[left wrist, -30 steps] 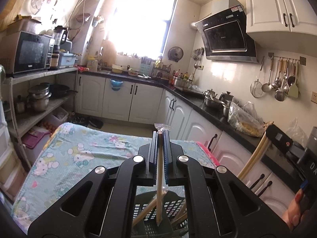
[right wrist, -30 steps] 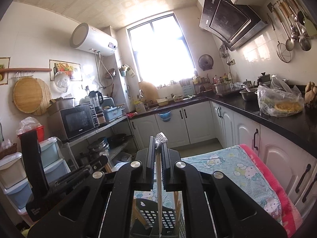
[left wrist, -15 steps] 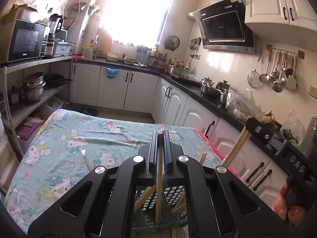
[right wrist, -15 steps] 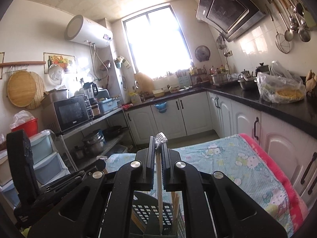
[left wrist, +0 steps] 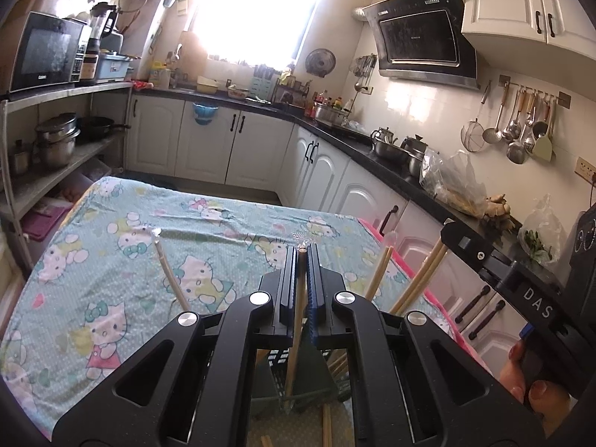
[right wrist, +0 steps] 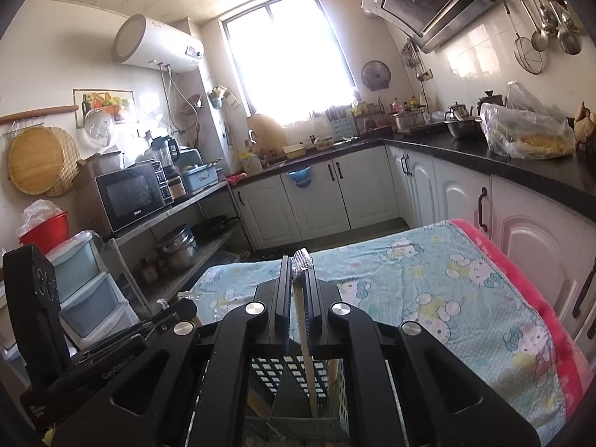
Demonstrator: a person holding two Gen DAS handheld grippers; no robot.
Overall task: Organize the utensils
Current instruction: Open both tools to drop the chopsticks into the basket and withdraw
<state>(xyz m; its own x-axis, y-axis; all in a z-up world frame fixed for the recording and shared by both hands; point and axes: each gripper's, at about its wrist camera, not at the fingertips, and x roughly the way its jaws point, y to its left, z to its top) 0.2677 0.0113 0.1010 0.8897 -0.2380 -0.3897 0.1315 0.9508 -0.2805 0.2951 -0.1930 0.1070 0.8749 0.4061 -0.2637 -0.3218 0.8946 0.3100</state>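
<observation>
1. The left gripper is pinched tight on a wooden chopstick, which hangs straight down between the jaws, its top end just poking out above them.
2. The right gripper is likewise clamped on its own chopstick, paler, with crinkled clear wrap at the top end.
3. Both sticks point down into the dark slotted utensil holder directly beneath the tools; the tips look to be inside it, though I cannot tell if they touch the bottom.
4. More chopsticks already lean in the holder, and one loose stick slants up on the left, over the cartoon-print tablecloth.
5. These sticks should handle light, stiff and slightly slick; gripped near the top they can swing, so I'd let go only once they are upright and well down in the holder.
</observation>
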